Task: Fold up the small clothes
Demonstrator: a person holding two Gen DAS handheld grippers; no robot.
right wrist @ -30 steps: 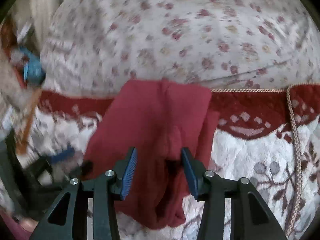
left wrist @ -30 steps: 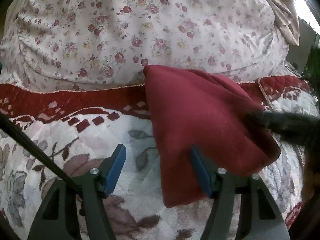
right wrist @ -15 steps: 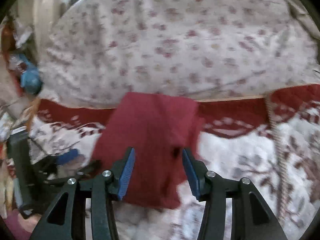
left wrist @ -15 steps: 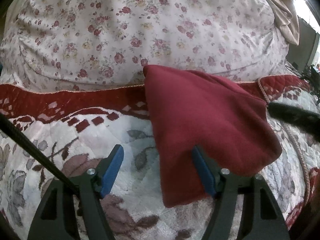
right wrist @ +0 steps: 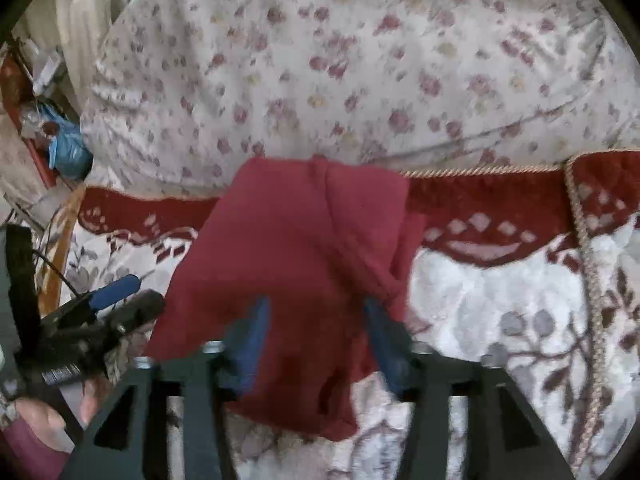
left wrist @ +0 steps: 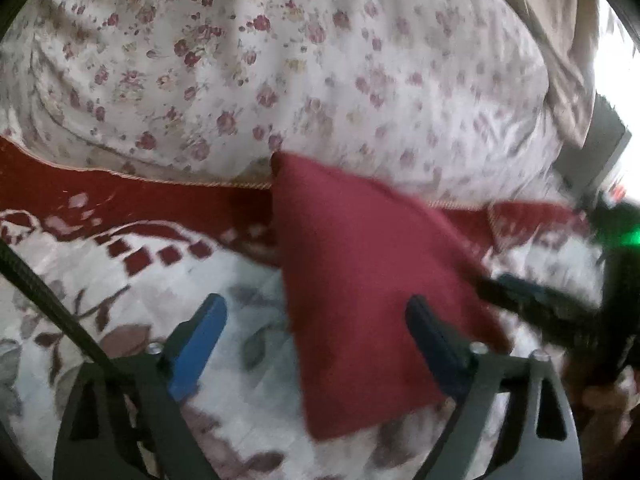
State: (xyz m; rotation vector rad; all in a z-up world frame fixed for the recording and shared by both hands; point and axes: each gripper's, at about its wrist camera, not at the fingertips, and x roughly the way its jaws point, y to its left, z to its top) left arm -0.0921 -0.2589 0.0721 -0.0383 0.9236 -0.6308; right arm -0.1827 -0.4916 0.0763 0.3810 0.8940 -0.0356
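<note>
A small dark red garment (left wrist: pixel 360 280) lies folded on the white and red patterned blanket (left wrist: pixel 132 264). It also shows in the right wrist view (right wrist: pixel 288 264), with a rumpled fold along its right side. My left gripper (left wrist: pixel 316 328) is open and empty, just above the garment's near left edge. My right gripper (right wrist: pixel 316 332) is open and empty, over the garment's near edge. The left gripper also shows at the left of the right wrist view (right wrist: pixel 100 308). The right gripper is a dark blur at the right of the left wrist view (left wrist: pixel 560 308).
A big white quilt with small red flowers (left wrist: pixel 280 60) is heaped behind the garment. A braided cord trim (right wrist: pixel 584 240) runs along the blanket's red border. Clutter with a blue object (right wrist: pixel 64 148) sits at the far left. A beige cloth (left wrist: pixel 560 40) hangs at the upper right.
Both grippers stayed open and empty. The right gripper drew back, then moved in close over the garment. The left gripper shifted slightly; the garment lies flatter than a second ago.
</note>
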